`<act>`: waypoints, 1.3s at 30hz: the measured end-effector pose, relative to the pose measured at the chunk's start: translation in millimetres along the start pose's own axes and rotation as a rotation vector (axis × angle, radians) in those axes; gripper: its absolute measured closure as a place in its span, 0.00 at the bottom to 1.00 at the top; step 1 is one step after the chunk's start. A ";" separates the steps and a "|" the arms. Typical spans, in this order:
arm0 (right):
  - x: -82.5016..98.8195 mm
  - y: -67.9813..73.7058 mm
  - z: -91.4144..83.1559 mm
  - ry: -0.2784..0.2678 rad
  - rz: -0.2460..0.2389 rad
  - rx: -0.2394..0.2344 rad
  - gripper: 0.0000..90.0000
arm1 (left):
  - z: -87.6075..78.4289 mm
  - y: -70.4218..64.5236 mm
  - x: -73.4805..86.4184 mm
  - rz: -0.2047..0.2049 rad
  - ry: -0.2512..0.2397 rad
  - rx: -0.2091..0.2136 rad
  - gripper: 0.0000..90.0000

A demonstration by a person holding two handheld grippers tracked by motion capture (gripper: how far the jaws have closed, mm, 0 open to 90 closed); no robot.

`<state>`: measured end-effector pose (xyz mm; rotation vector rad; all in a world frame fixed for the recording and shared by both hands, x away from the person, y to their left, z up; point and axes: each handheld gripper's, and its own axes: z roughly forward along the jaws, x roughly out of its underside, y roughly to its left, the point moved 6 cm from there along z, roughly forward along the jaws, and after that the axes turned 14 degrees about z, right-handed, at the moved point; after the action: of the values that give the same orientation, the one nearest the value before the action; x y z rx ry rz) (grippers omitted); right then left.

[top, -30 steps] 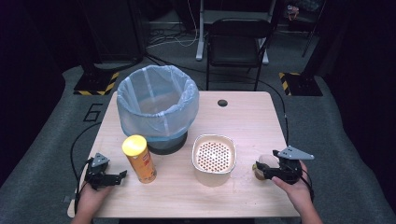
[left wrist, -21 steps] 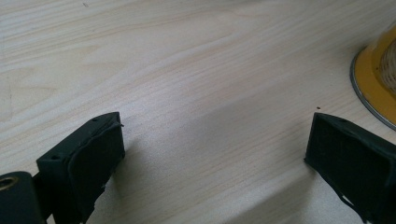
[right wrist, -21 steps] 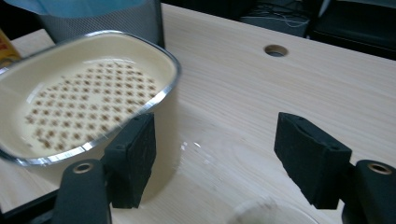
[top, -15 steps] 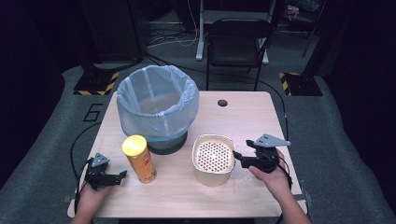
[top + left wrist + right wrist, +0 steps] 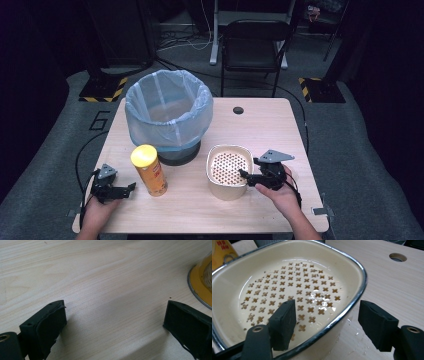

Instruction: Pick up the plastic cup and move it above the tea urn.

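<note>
Worktop (image 5: 280, 125): open behind the bowl (image 5: 227, 170) and along the front edge. Bin (image 5: 169, 117) and can (image 5: 149, 170) block the left-centre; narrow gap between can and bowl.

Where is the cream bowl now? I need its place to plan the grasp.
In the high view the cream bowl sits front-right of centre on the table, between the yellow can and the right tongs, which straddle its rim.

On the table (image 5: 280, 125), the bin (image 5: 169, 116) stands far left, the can (image 5: 149, 170) near and left of it, the bowl (image 5: 229, 171) right of the can.
</note>
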<state>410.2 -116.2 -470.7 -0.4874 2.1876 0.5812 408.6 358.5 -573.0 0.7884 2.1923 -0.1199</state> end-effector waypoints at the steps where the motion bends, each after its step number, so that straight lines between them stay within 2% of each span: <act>1: 1.4 0.8 -1.0 -0.009 -0.001 -0.002 0.35 | 0.0 0.0 0.0 0.000 0.000 0.000 0.05; 3: 6.7 1.6 -5.0 -0.022 0.035 -0.017 0.34 | -0.2 0.0 0.1 0.001 0.003 0.002 0.05; 7: 14.8 1.7 -14.4 -0.041 0.064 -0.013 0.34 | 0.2 0.4 0.0 0.003 -0.002 -0.005 0.05; 12: 22.8 2.5 -26.0 -0.038 0.064 0.006 0.34 | -0.4 0.0 0.1 0.001 0.005 0.003 0.05; 15: 27.4 2.4 -32.5 -0.033 0.067 0.017 0.34 | 0.6 0.0 -0.2 -0.001 -0.007 -0.005 0.05; 20: 33.1 1.6 -40.2 -0.032 0.080 0.005 0.31 | -0.5 0.0 0.1 0.002 0.006 0.004 0.05; 21: 32.6 1.0 -42.0 -0.036 0.073 0.001 0.30 | 0.5 0.0 -0.2 -0.001 -0.006 -0.004 0.05; 22: 31.8 0.3 -43.5 -0.041 0.073 0.004 0.29 | -0.5 0.0 0.1 0.001 0.006 0.004 0.05; 24: 24.9 -1.8 -51.2 -0.076 0.065 -0.002 0.28 | 0.7 0.0 -0.2 -0.001 -0.008 -0.005 0.05; 25: 21.3 -3.2 -54.9 -0.092 0.064 0.001 0.27 | -0.4 0.3 0.1 0.004 0.004 -0.001 0.05; 26: 15.4 -6.9 -61.0 -0.115 0.063 0.008 0.25 | 0.6 0.0 -0.2 -0.001 -0.007 -0.005 0.05; 30: 8.3 -18.0 -68.9 -0.143 0.057 0.039 0.22 | 0.3 0.0 -0.1 0.000 -0.003 -0.004 0.05; 31: 6.6 -29.8 -72.3 -0.146 0.067 0.067 0.17 | 0.3 0.0 -0.1 0.000 -0.003 -0.004 0.05; 33: 6.9 -34.3 -73.1 -0.145 0.072 0.083 0.16 | -0.1 0.1 0.1 0.001 0.002 0.000 0.05; 34: 9.6 -46.5 -73.6 -0.144 0.079 0.122 0.15 | -0.5 0.0 0.1 0.001 0.006 0.004 0.05; 37: 18.1 -62.8 -70.8 -0.122 0.080 0.164 0.15 | 0.1 0.0 0.0 0.000 0.000 -0.001 0.05; 39: 21.1 -67.0 -69.3 -0.117 0.082 0.180 0.15 | -0.5 0.0 0.1 0.002 0.006 0.004 0.05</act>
<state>390.2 -212.5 -463.9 -0.2633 2.1311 0.4394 408.2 358.8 -572.7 0.7937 2.1976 -0.1215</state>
